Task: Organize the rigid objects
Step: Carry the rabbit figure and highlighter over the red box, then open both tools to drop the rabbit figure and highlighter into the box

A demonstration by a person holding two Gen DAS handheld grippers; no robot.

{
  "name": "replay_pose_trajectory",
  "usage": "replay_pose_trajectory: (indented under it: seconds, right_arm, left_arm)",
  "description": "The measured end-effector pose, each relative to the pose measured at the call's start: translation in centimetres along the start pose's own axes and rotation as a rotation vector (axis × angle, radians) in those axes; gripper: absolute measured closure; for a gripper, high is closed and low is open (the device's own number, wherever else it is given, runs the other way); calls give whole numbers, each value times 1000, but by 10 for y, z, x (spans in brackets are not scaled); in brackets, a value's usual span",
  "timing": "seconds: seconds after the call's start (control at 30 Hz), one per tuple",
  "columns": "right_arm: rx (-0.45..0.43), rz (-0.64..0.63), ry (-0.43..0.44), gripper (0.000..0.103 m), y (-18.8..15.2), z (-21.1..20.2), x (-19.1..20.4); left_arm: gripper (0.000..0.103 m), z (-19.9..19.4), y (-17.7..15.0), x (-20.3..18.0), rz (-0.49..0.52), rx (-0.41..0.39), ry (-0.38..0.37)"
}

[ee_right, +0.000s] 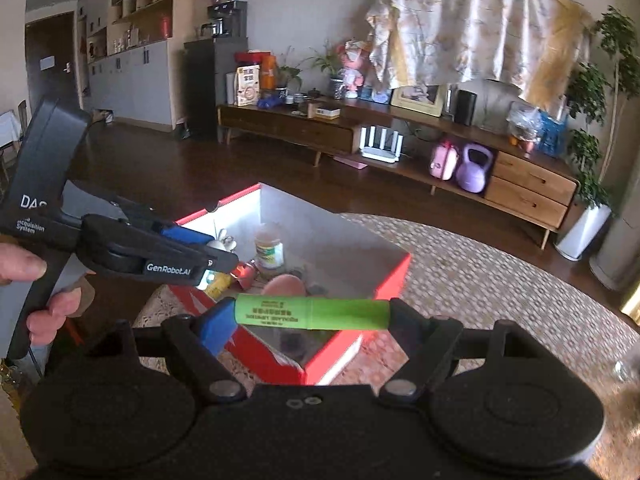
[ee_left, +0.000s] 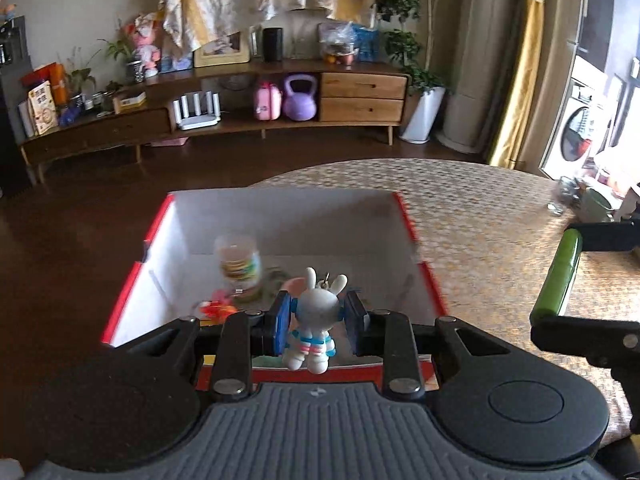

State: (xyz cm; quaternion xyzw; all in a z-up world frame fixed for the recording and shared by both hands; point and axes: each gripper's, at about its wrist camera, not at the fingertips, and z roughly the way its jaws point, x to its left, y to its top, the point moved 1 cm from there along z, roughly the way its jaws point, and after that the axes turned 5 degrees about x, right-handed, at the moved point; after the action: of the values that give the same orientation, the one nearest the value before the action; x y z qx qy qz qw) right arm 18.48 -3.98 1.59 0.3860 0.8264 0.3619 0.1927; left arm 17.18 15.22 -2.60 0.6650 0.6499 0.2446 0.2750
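My left gripper (ee_left: 318,322) is shut on a small white rabbit figurine (ee_left: 316,316) and holds it over the near edge of an open red-sided box with a white inside (ee_left: 160,256). In the right wrist view the left gripper (ee_right: 208,248) hangs over the box's left side (ee_right: 394,280), with the rabbit's ears (ee_right: 224,242) showing. My right gripper (ee_right: 312,314) is shut on a green tube (ee_right: 312,313) held crosswise by its ends above the box's near corner. The tube also shows at the right of the left wrist view (ee_left: 558,276).
In the box lie a small clear jar (ee_left: 237,262), an orange toy (ee_left: 216,308) and a pink rounded object (ee_right: 285,285). The box sits on a woven-patterned table (ee_left: 480,220). A long wooden cabinet (ee_left: 208,120) stands across the dark floor behind.
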Motion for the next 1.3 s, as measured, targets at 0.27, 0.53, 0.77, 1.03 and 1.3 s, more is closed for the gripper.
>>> replay_pose_trajectory:
  seconds: [0.27,0.53,0.77,1.03,1.3]
  right_arm:
    - [47,-30,4,23,13,53,8]
    - [134,-38,34,23,21,115,16]
    - [226,-55,51,23,25,165,24]
    - [284,-42,68,23,23,181,24]
    - [289,-27,59,20,25,177,23]
  left_arm:
    - [75,19,6,45,-42,17,66]
    - [75,57,10,74,-59,75,112]
    - [75,90,6,84,-79,129,133]
    - [75,107,-1,84,-71,166,123]
    - [75,113,-7,76,-48,197,103]
